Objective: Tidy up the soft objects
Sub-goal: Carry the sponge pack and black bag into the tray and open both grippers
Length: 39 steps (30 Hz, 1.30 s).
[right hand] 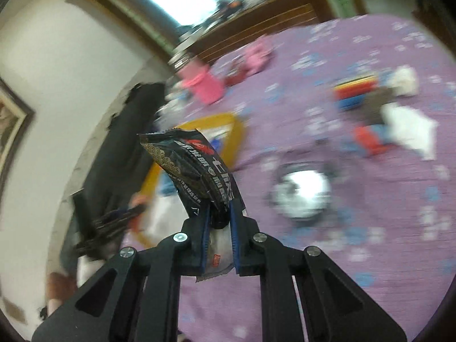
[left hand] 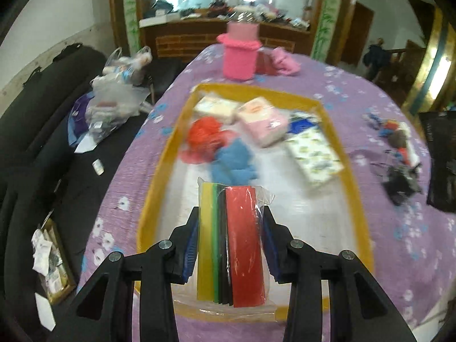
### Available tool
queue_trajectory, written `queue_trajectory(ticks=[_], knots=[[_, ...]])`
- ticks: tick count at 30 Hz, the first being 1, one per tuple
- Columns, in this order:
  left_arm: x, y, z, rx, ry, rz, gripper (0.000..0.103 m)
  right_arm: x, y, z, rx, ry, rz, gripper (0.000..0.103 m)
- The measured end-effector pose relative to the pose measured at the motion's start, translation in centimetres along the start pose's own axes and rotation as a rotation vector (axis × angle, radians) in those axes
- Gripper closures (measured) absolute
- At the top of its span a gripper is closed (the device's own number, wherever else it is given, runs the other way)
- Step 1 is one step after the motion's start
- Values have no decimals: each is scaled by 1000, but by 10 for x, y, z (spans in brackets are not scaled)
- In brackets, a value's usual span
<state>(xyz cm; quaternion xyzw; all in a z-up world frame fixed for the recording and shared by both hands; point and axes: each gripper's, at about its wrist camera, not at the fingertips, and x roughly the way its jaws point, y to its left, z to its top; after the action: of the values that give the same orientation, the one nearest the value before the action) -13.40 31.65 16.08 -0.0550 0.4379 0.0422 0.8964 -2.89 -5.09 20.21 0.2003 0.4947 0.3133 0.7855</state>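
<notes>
Left tongs clamp a clear-wrapped pack of coloured sheets, held over the near end of the yellow-rimmed tray on the purple-clothed bench. Right tongs are closed on a black printed packet, held above the bench, right of the tray. The tray contains tissue packs and red and blue soft items.

A: Blur all over the right wrist view. That round white-and-dark thing at three o'clock of centre, on the purple flowered tablecloth? Can't tell.

B: Same for the smeared red, blue and white heap at two o'clock. Left wrist view: the yellow-rimmed white tray is hidden behind the gripper arms at six o'clock.
</notes>
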Motion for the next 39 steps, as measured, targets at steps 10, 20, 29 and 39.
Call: queue_trajectory(ticks=[10, 20, 29, 39], knots=[[66, 4, 34, 0, 80, 71, 32, 140, 59, -8, 35, 196, 104, 92], [29, 32, 22, -96, -24, -21, 19, 201, 57, 4, 67, 247, 55, 92], [-5, 45, -4, -145, -118, -85, 18, 213, 79, 5, -116, 191, -180, 92], [-17, 35, -16, -168, -142, -86, 16, 172, 96, 5, -263, 76, -229, 91]])
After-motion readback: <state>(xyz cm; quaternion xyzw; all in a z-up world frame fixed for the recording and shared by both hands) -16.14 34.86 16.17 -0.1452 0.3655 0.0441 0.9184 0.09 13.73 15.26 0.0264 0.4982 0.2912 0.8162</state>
